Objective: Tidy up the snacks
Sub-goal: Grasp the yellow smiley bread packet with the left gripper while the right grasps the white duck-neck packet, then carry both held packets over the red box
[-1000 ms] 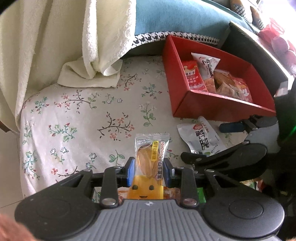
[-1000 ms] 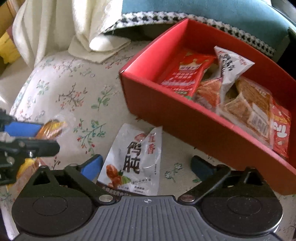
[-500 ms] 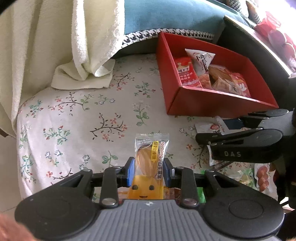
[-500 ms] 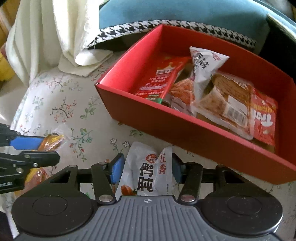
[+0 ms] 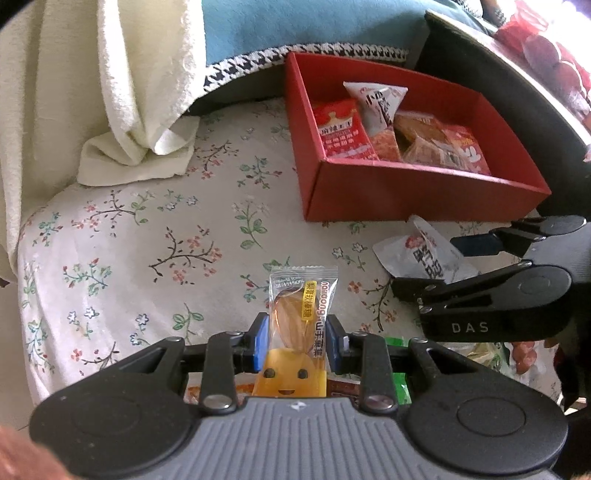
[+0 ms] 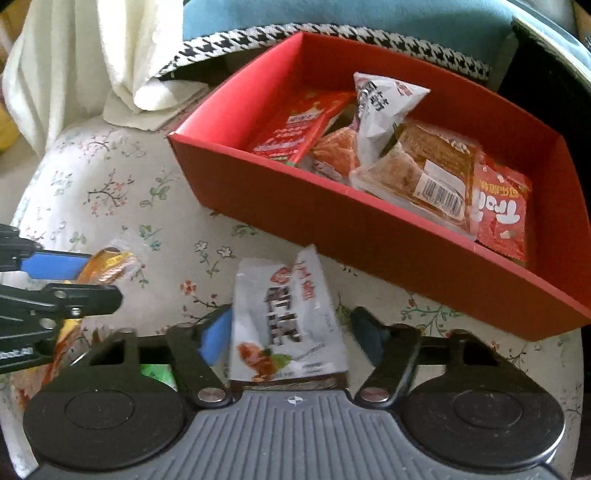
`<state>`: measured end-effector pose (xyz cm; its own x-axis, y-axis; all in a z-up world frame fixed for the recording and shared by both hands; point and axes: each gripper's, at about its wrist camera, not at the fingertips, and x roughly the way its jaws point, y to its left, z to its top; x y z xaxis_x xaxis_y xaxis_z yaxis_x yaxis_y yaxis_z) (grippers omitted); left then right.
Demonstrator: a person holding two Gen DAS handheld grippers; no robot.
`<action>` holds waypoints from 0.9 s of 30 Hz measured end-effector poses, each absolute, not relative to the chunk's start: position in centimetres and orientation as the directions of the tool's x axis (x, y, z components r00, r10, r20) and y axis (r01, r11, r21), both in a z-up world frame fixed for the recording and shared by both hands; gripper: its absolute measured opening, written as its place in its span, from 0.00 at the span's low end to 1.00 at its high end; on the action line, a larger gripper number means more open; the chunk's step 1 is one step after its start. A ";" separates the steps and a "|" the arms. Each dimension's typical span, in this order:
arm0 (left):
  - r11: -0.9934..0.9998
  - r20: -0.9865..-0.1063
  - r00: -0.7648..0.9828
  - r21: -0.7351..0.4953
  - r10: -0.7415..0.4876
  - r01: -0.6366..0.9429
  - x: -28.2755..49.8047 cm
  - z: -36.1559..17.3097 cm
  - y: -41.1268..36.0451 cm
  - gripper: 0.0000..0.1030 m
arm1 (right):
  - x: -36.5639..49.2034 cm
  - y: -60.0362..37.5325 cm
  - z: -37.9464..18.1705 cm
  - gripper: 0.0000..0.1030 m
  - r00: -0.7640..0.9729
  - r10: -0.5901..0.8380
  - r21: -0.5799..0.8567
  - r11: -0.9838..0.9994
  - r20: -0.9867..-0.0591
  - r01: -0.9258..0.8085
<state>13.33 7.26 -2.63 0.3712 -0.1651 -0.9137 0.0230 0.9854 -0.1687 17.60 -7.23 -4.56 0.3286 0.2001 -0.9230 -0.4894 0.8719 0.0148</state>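
A wide floral cloth [image 5: 147,236], soft and faintly creased, covers the surface, with a teal cushion [image 5: 295,26] edged in houndstooth trim behind it at twelve o'clock and a nubbly cream towel [image 5: 122,92] draped in folds at eleven. The red cardboard box [image 6: 332,218], matte and straight-walled, sits at one o'clock in the right wrist view, crowded with crinkly packets: a red sachet [image 6: 299,129], a puffed white pouch [image 6: 380,110], a clear-wrapped pastry [image 6: 424,173]. Smaller now: the left gripper [image 5: 294,341] clamps its blue pads on the glossy yellow smiley-face snack [image 5: 299,332], packet upright, hovering over the cloth at six o'clock. The right gripper [image 6: 291,328] has the crumpled white pouch with black characters [image 6: 284,314] between its jaws, which are opening; the blue pads stand clear of the foil, and the pouch lies just short of the box's near wall.
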 end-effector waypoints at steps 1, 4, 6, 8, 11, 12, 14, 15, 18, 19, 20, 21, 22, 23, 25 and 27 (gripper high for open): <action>0.986 -0.914 0.371 -0.167 -0.164 0.024 13.3 -2.7 7.1 0.23 | 17.6 -7.3 -4.3 0.64 0.323 0.207 0.023 0.871 -0.923 -0.491; 0.983 -0.909 0.379 -0.179 -0.176 0.028 13.2 -2.3 6.8 0.23 | 17.6 -7.5 -3.9 0.63 0.320 0.218 0.040 0.875 -0.922 -0.482; 0.983 -0.901 0.394 -0.183 -0.180 0.030 13.2 -1.8 6.7 0.23 | 17.5 -7.8 -3.3 0.63 0.326 0.227 0.048 0.877 -0.918 -0.478; 0.982 -0.894 0.409 -0.185 -0.183 0.035 13.0 -1.2 6.6 0.23 | 17.3 -8.1 -2.4 0.63 0.337 0.251 0.069 0.880 -0.907 -0.471; 0.981 -0.887 0.422 -0.189 -0.189 0.043 12.9 -0.7 6.3 0.23 | 17.1 -8.6 -1.2 0.63 0.352 0.284 0.099 0.882 -0.892 -0.461; 0.981 -0.886 0.424 -0.187 -0.189 0.045 12.8 -0.6 6.3 0.24 | 17.0 -8.7 -0.9 0.63 0.353 0.296 0.113 0.882 -0.887 -0.457; 0.982 -0.883 0.430 -0.184 -0.186 0.048 12.7 -0.4 6.2 0.24 | 16.9 -9.0 -0.2 0.63 0.358 0.318 0.136 0.883 -0.878 -0.450; 0.982 -0.882 0.434 -0.184 -0.186 0.049 12.7 -0.3 6.2 0.24 | 16.9 -9.1 0.1 0.63 0.363 0.326 0.142 0.882 -0.873 -0.450; 0.983 -0.878 0.443 -0.177 -0.182 0.052 12.7 0.0 6.0 0.24 | 16.6 -9.1 0.9 0.63 0.373 0.347 0.155 0.876 -0.861 -0.457; 0.983 -0.876 0.447 -0.176 -0.181 0.054 12.7 0.2 5.9 0.24 | 16.5 -9.1 1.2 0.63 0.378 0.353 0.158 0.874 -0.856 -0.459; 0.983 -0.873 0.451 -0.176 -0.183 0.057 12.7 0.3 5.8 0.24 | 16.5 -9.1 1.5 0.63 0.381 0.361 0.163 0.872 -0.851 -0.462; 0.982 -0.871 0.455 -0.177 -0.185 0.060 12.7 0.4 5.7 0.24 | 16.4 -9.0 1.7 0.63 0.384 0.366 0.166 0.871 -0.848 -0.463; 0.982 -0.870 0.457 -0.177 -0.186 0.062 12.7 0.6 5.6 0.24 | 16.4 -9.0 1.9 0.63 0.389 0.370 0.168 0.870 -0.843 -0.464; 0.982 -0.867 0.461 -0.177 -0.187 0.066 12.7 0.7 5.4 0.24 | 16.4 -9.1 2.2 0.63 0.394 0.373 0.168 0.870 -0.840 -0.464; 0.984 -0.863 0.473 -0.167 -0.180 0.070 12.6 1.0 5.2 0.23 | 16.4 -9.2 2.5 0.63 0.399 0.381 0.176 0.869 -0.834 -0.463; 0.984 -0.859 0.479 -0.163 -0.178 0.074 12.7 1.1 5.2 0.23 | 16.5 -9.3 2.8 0.63 0.405 0.385 0.178 0.869 -0.830 -0.462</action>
